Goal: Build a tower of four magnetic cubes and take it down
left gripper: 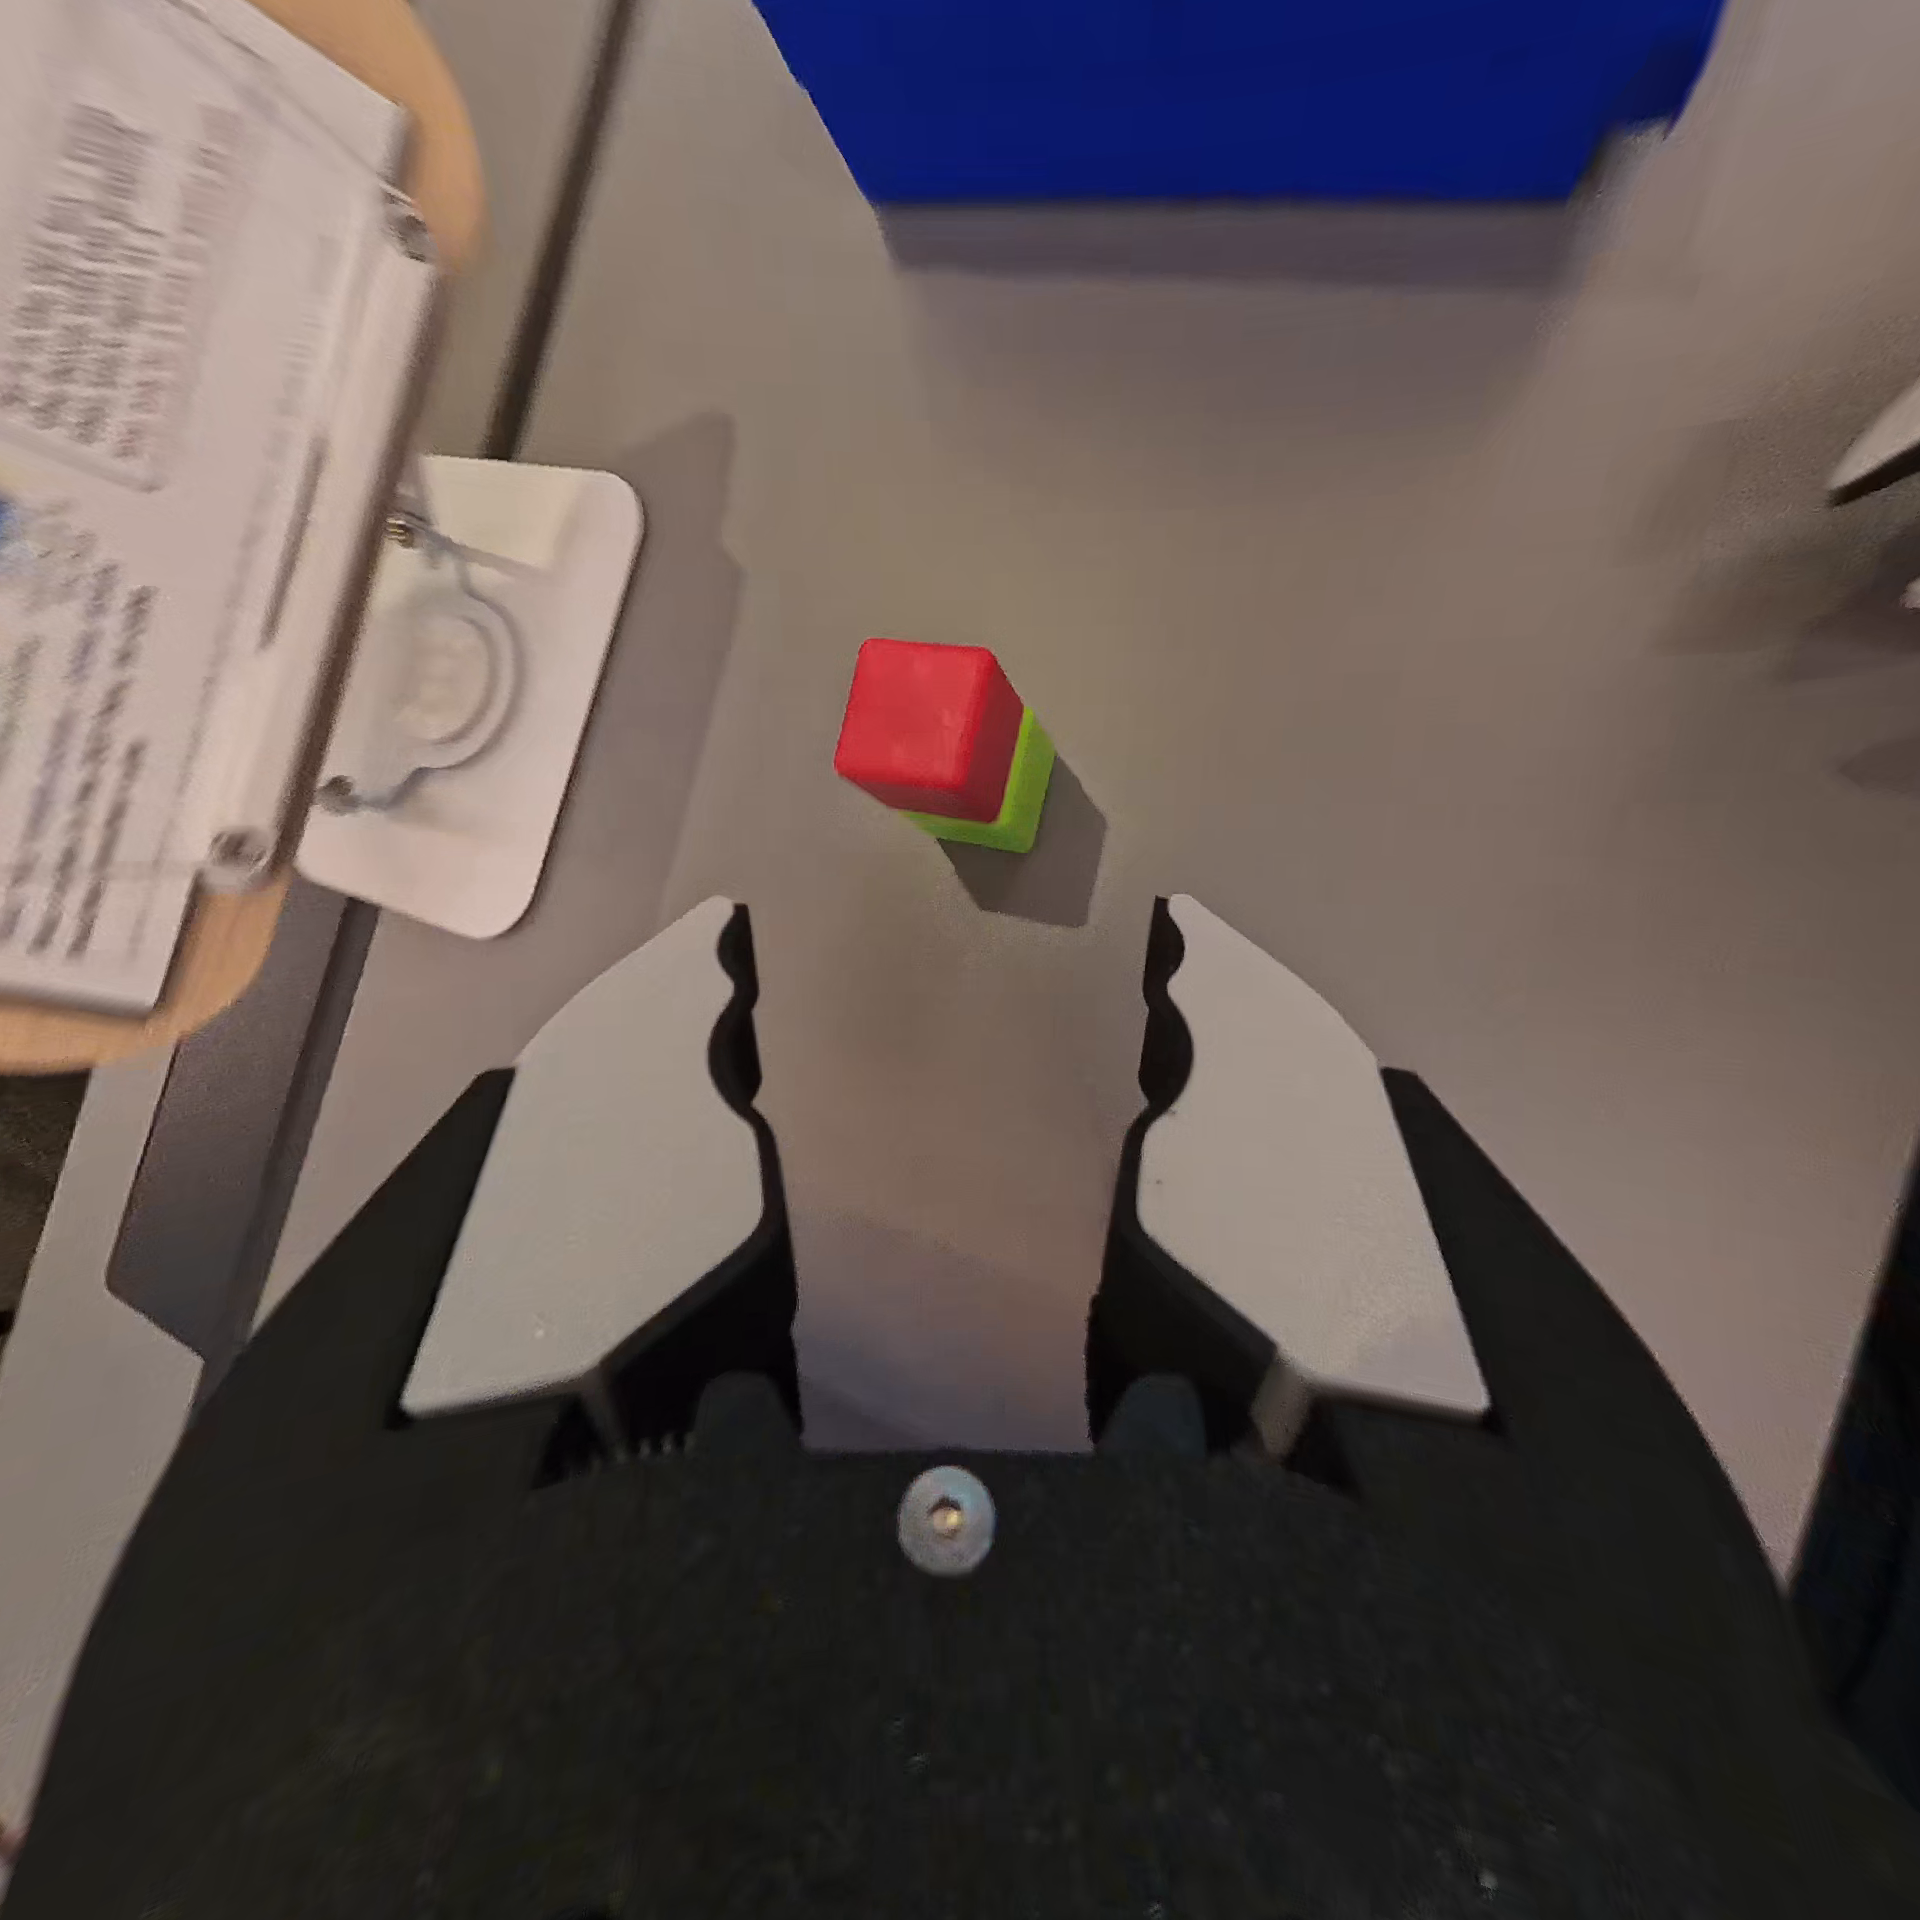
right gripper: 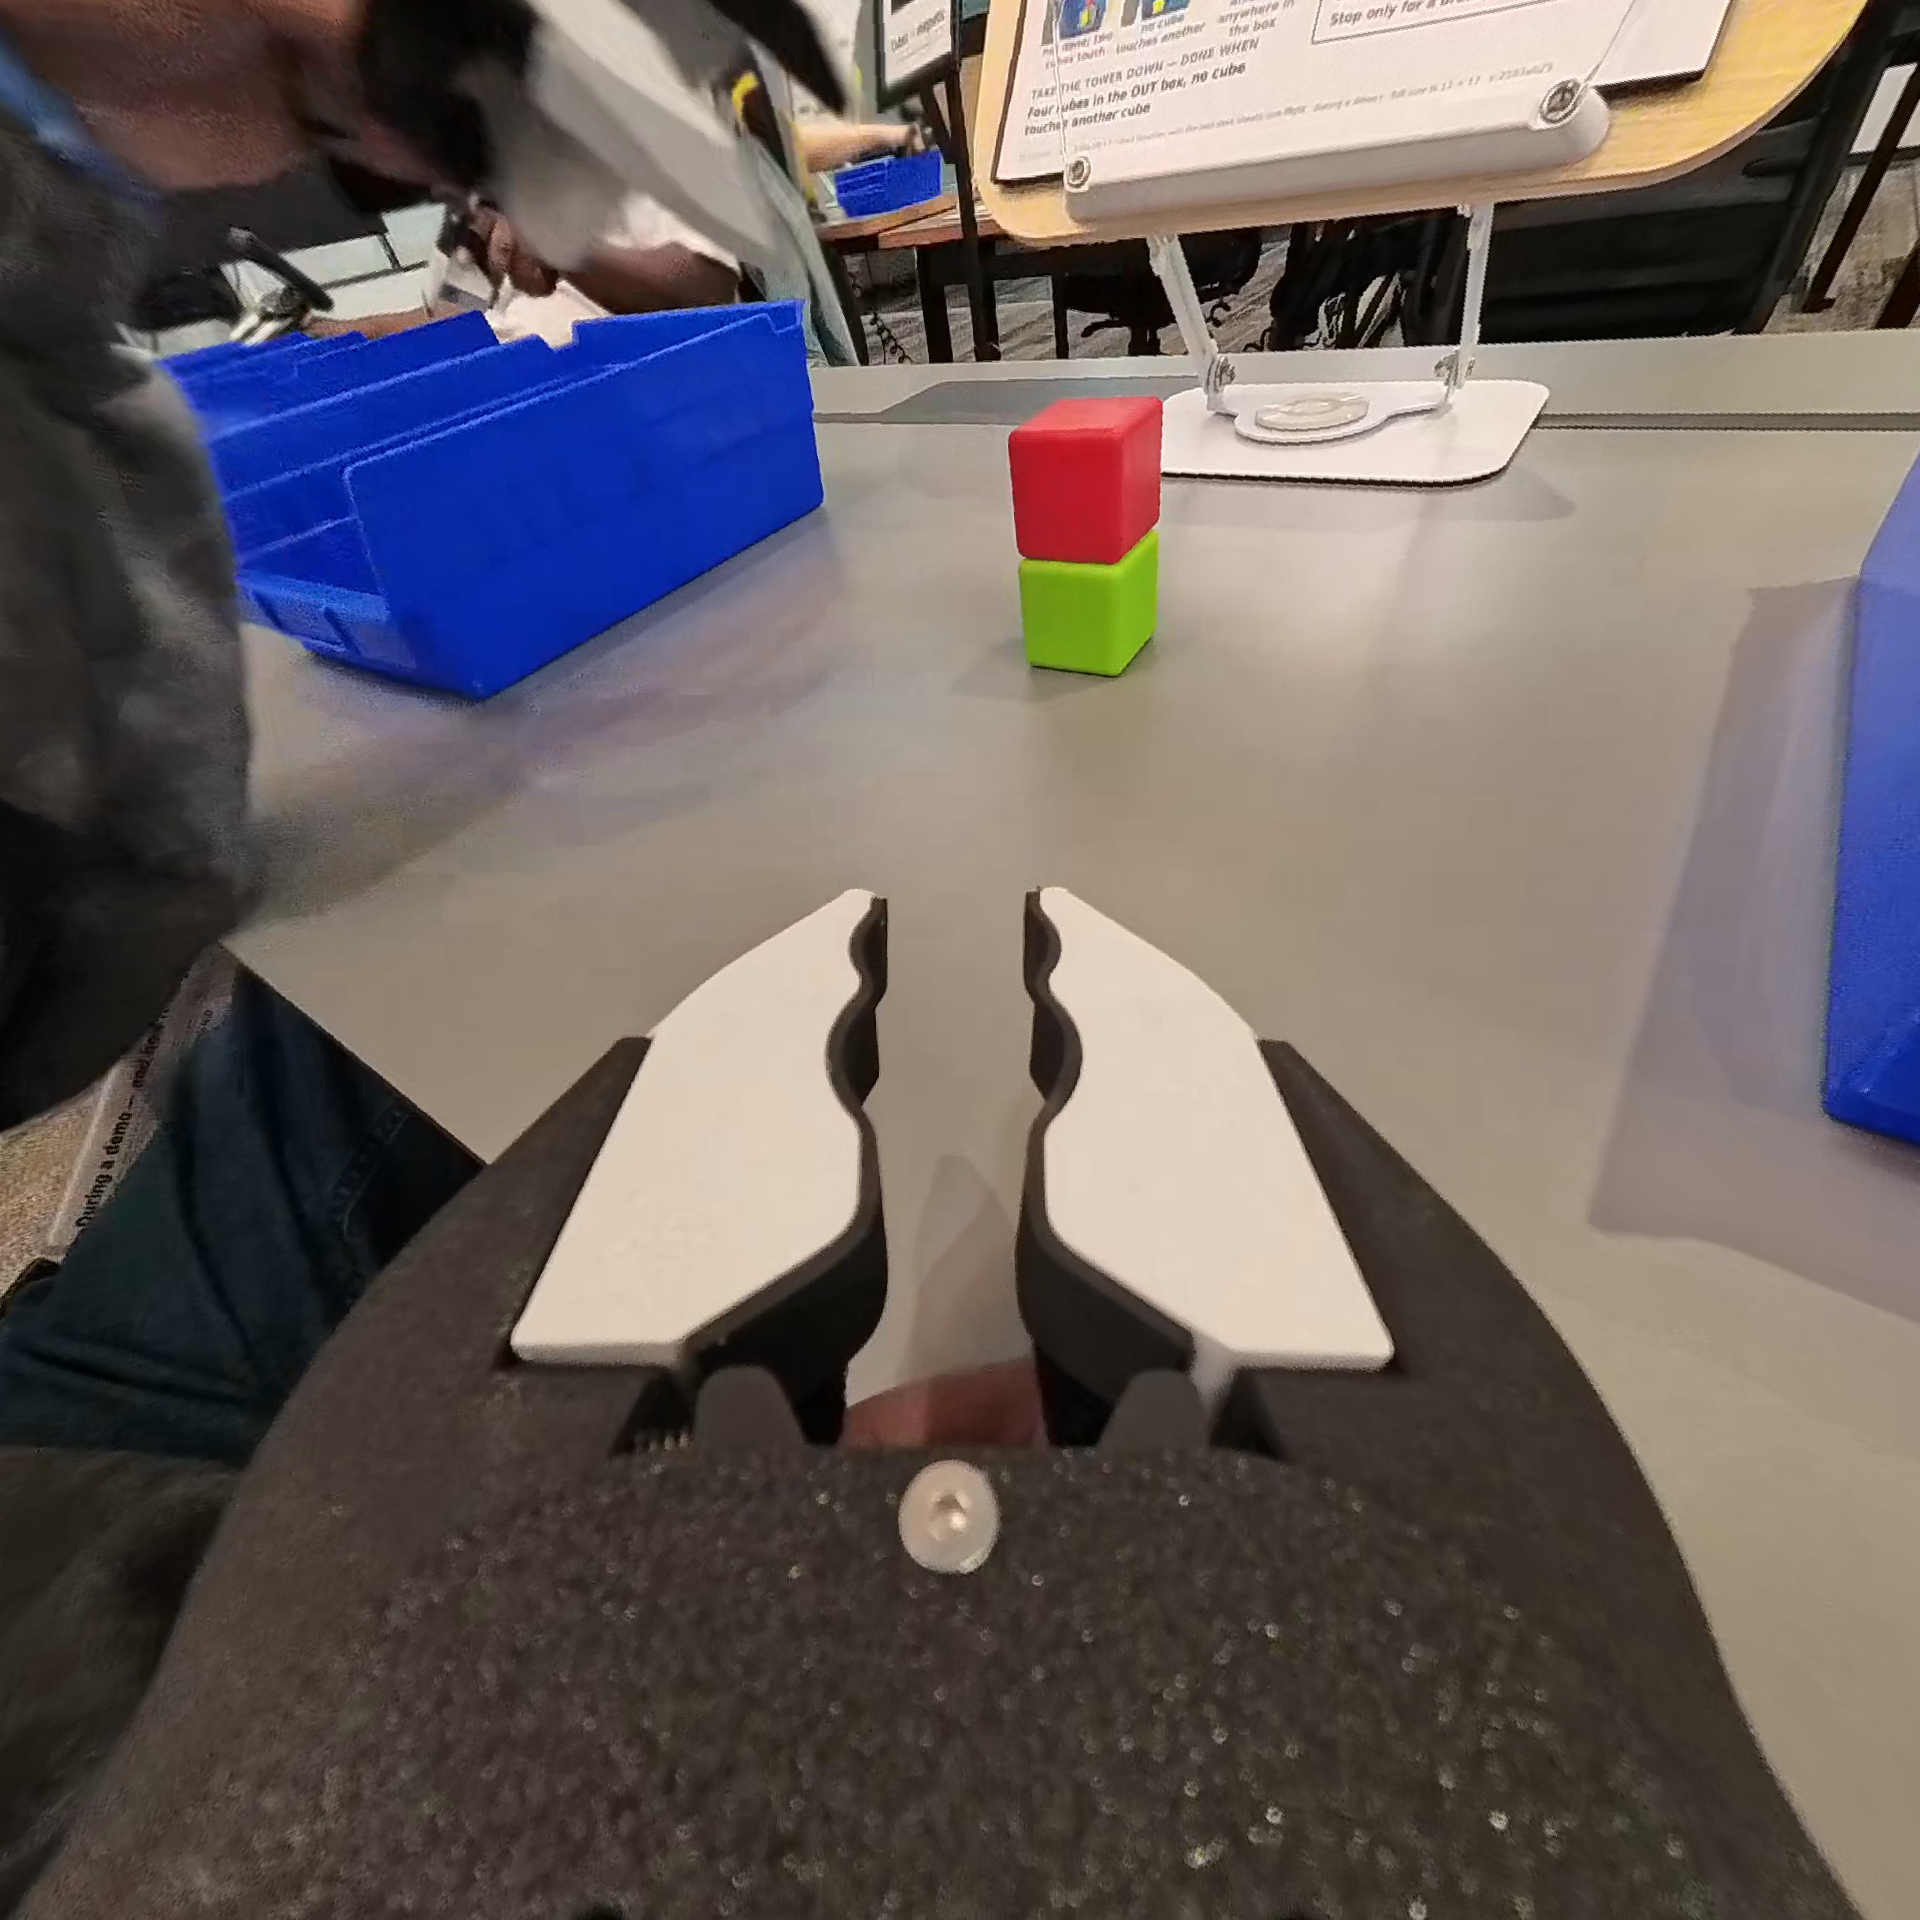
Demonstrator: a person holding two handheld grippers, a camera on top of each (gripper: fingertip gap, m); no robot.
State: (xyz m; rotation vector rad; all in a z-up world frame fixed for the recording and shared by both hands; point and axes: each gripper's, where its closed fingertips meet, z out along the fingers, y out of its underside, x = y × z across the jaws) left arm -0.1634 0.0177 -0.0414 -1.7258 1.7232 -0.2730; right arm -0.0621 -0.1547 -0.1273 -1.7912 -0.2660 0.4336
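A red cube (left gripper: 920,727) sits on a green cube (left gripper: 1023,800), a two-high tower on the grey table (left gripper: 1351,623). In the left wrist view I see it from above; my left gripper (left gripper: 951,914) hovers just short of it, open and empty. In the right wrist view the red cube (right gripper: 1086,478) and the green cube (right gripper: 1089,603) stand upright at mid-table. My right gripper (right gripper: 956,904) is low over the near table edge, well short of the tower, empty, its jaws a narrow gap apart. The left gripper (right gripper: 644,114) shows blurred at top left.
A blue bin (right gripper: 540,499) stands left of the tower and another blue bin (right gripper: 1881,831) at the right edge. A blue bin (left gripper: 1195,94) lies beyond the tower in the left wrist view. A white stand (right gripper: 1351,436) holding a printed sheet (right gripper: 1351,104) is behind the tower. A person's sleeve (right gripper: 104,623) fills the left.
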